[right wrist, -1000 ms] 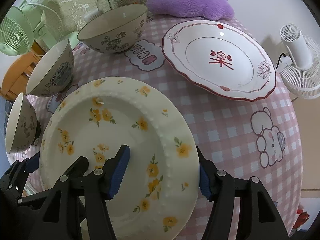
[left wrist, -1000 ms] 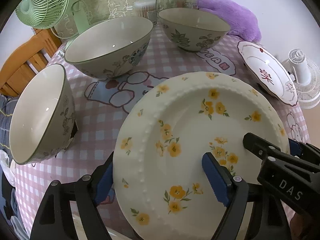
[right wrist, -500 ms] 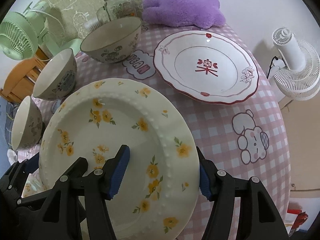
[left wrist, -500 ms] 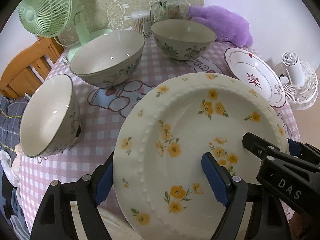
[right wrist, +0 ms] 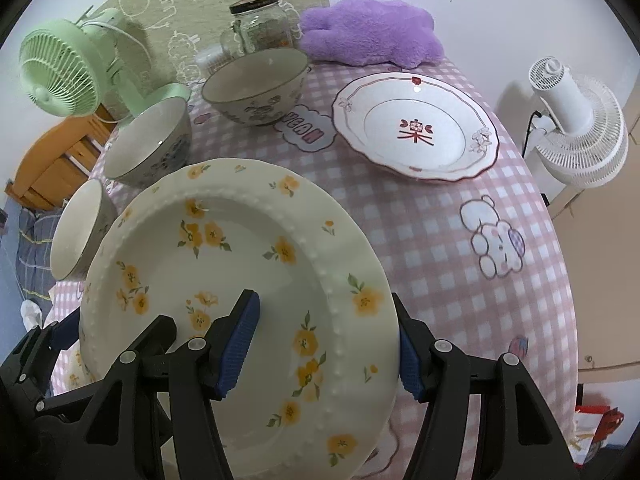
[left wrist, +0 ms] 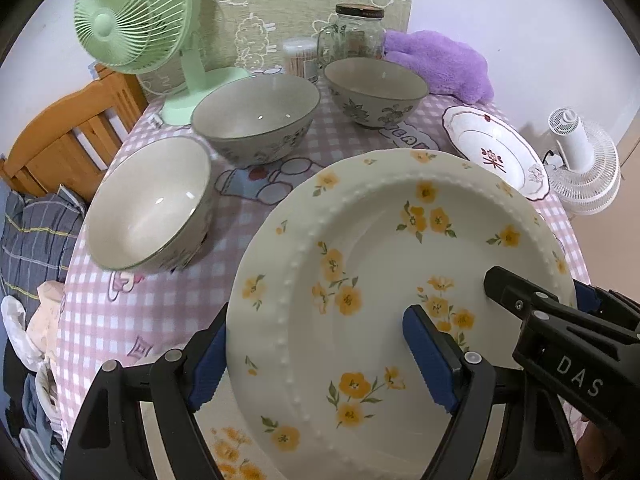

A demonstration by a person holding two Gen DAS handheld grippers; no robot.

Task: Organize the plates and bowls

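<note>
Both grippers are being used on one item: the left gripper (left wrist: 320, 360) is pinching the left rim of the cream round ceramic plate with yellow flowers (left wrist: 384, 280), and the right gripper (right wrist: 326, 340) is pinching its right rim, one blue pad above the plate and one below on each side.

The flowered plate is being held tilted, off the pink-and-white checked tablecloth (right wrist: 440, 240), nearer the cameras than the white scalloped plate with a red rim line and red character (right wrist: 416, 128). That red-marked plate is lying flat and apart, nothing being stacked on it yet. Another yellow-flower pattern is showing below the lifted plate's lower edge in the left view; whether it is a second plate cannot be told.

Task is judged early: no stacking is seen, and the bowls are standing separately to the left of the red-marked plate.

Counts: two plates for certain; three grey-rimmed ceramic bowls with dark floral outsides (left wrist: 256, 120), none nested; one green desk fan (left wrist: 132, 20); one white fan (right wrist: 576, 128); one glass jar (right wrist: 260, 24); one purple plush (right wrist: 368, 32).
</note>
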